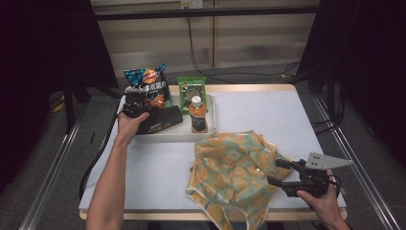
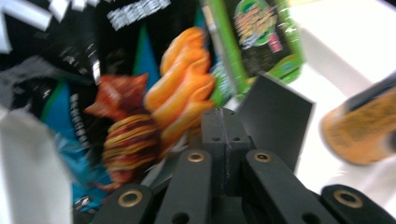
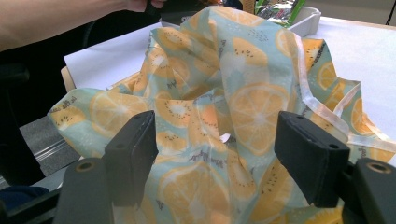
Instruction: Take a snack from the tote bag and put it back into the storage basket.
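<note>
I am looking at a white table point(image 1: 158, 167) in a dark room. My left hand-held gripper point(image 2: 223, 135) is closing tight, empty, just beside the chip bag point(image 1: 149, 86). My right hand-held gripper point(image 3: 224, 154) is standing open around the lemon bag point(image 1: 234, 175).

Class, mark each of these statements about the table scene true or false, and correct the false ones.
1. The left tongs are shut. True.
2. The right tongs are clamped on the bottle. False: their jaws stand open, apart from each other, in front of the orange-print cloth bag.
3. The bottle stands upright in the white tray. True.
4. The green snack packet lies on the cloth bag. False: it stands at the back of the tray, beside the chip bag.
5. The left tongs are at the tray, by the chip bag and the black box. True.
</note>
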